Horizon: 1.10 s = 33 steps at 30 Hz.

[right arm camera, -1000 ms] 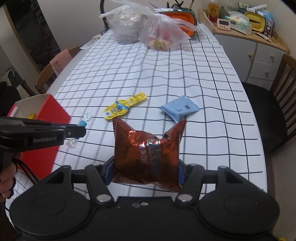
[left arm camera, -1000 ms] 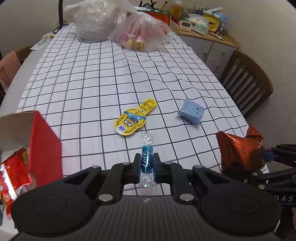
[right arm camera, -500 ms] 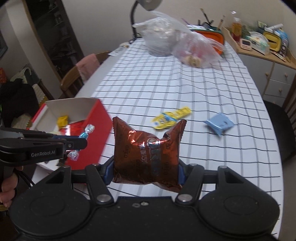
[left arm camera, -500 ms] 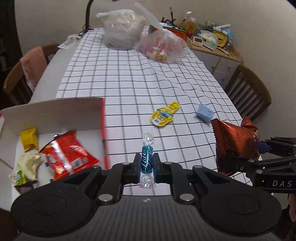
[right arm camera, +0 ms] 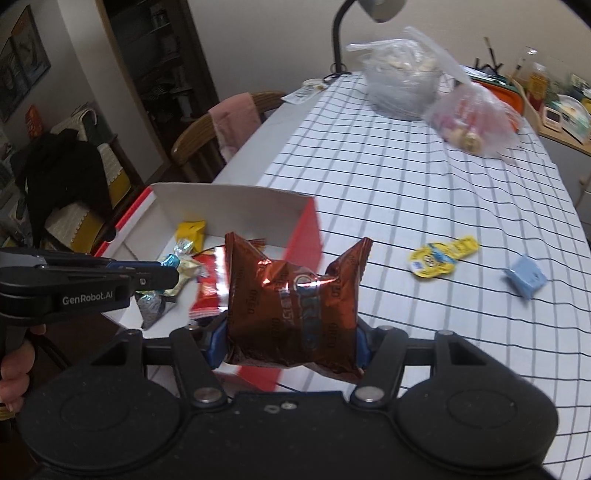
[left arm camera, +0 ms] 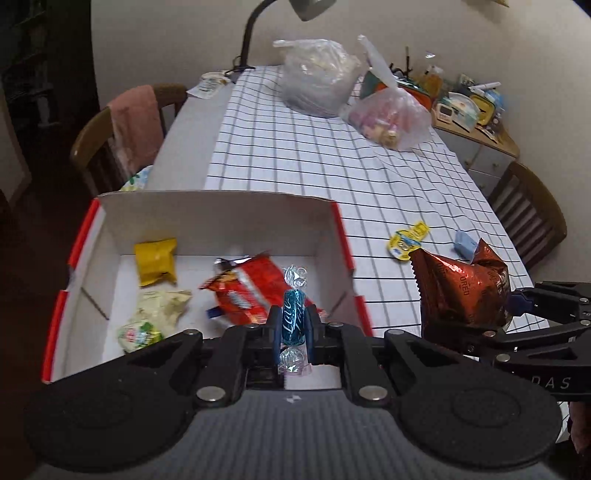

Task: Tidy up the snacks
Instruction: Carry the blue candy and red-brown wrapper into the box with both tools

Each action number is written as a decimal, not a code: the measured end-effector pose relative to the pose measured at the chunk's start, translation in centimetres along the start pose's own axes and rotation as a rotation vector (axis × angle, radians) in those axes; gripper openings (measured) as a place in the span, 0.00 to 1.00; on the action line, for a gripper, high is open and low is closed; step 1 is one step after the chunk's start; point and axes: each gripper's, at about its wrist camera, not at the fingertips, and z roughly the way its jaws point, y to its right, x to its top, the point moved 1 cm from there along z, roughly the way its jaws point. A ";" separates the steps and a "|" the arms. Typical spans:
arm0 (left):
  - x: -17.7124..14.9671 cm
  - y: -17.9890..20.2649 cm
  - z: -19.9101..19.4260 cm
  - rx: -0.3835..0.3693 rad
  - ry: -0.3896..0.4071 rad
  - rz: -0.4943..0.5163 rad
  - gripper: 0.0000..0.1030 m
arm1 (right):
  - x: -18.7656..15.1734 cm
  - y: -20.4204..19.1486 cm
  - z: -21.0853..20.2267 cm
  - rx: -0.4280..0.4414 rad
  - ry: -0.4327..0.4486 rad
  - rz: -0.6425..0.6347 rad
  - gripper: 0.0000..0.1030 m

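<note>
My left gripper (left arm camera: pixel 293 323) is shut on a blue wrapped candy (left arm camera: pixel 293 317) and holds it above the open red-and-white box (left arm camera: pixel 221 221), near its front right part. The box holds a yellow packet (left arm camera: pixel 155 260), a red packet (left arm camera: pixel 247 291) and a pale packet (left arm camera: pixel 155 317). My right gripper (right arm camera: pixel 290 332) is shut on a brown Oreo bag (right arm camera: pixel 291 306), held in the air just right of the box (right arm camera: pixel 236 206). The left gripper (right arm camera: pixel 162 275) also shows in the right wrist view, over the box. A yellow Minions packet (right arm camera: pixel 439 256) and a blue packet (right arm camera: pixel 526 277) lie on the tablecloth.
Two clear plastic bags (left arm camera: pixel 317 86) (left arm camera: pixel 391 114) sit at the far end of the checked tablecloth (left arm camera: pixel 314 162). A lamp (left arm camera: pixel 258 33) stands behind them. Chairs stand on the left (left arm camera: pixel 125 129) and right (left arm camera: pixel 528 210). A cluttered sideboard (left arm camera: pixel 469 110) is at far right.
Both grippers have swung left with their snacks. The box has come fully into view, and the candy now hangs over its inside instead of over the tablecloth.
</note>
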 end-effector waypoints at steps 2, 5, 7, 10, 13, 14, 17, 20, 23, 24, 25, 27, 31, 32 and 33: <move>-0.1 -1.3 -0.2 0.009 0.002 -0.006 0.12 | 0.3 -1.1 0.8 0.002 -0.004 -0.006 0.59; -0.2 -3.0 -0.3 0.025 0.003 -0.015 0.12 | 0.8 -2.5 2.2 0.001 -0.016 -0.018 0.59; -0.2 -4.2 -0.2 0.036 0.003 -0.023 0.12 | 1.0 -3.5 3.2 0.003 -0.026 -0.029 0.59; -0.2 -6.0 0.1 0.057 0.000 -0.028 0.12 | 1.2 -4.9 4.7 0.004 -0.045 -0.050 0.59; 0.0 -7.5 0.6 0.085 -0.011 -0.029 0.12 | 1.3 -6.0 6.2 0.003 -0.064 -0.064 0.59; 0.1 -8.0 0.8 0.094 -0.014 -0.028 0.12 | 1.4 -6.2 6.7 0.007 -0.072 -0.066 0.59; 0.2 -9.3 1.5 0.120 -0.023 -0.030 0.12 | 1.6 -7.5 7.8 0.015 -0.090 -0.082 0.59; 0.5 -10.4 2.4 0.141 -0.036 -0.024 0.12 | 1.5 -9.0 8.7 0.031 -0.115 -0.104 0.59; 0.8 -11.3 3.3 0.150 -0.054 -0.023 0.12 | 1.1 -10.2 9.5 0.043 -0.141 -0.117 0.59; 0.7 -11.5 3.6 0.151 -0.059 -0.022 0.12 | 0.9 -10.5 9.8 0.040 -0.148 -0.122 0.59; 0.7 -11.7 3.8 0.156 -0.064 -0.023 0.12 | 0.8 -10.7 10.1 0.035 -0.155 -0.125 0.59; 0.7 -12.0 4.3 0.155 -0.077 -0.019 0.12 | 0.6 -10.9 10.5 0.031 -0.168 -0.124 0.59; 0.3 -12.3 5.2 0.159 -0.102 -0.015 0.12 | 0.3 -11.2 11.1 0.017 -0.183 -0.135 0.59; 0.2 -12.3 5.4 0.159 -0.110 -0.016 0.12 | 0.2 -11.3 11.2 0.012 -0.185 -0.137 0.59; 0.1 -12.4 5.6 0.158 -0.118 -0.016 0.12 | 0.2 -11.4 11.3 0.008 -0.185 -0.138 0.59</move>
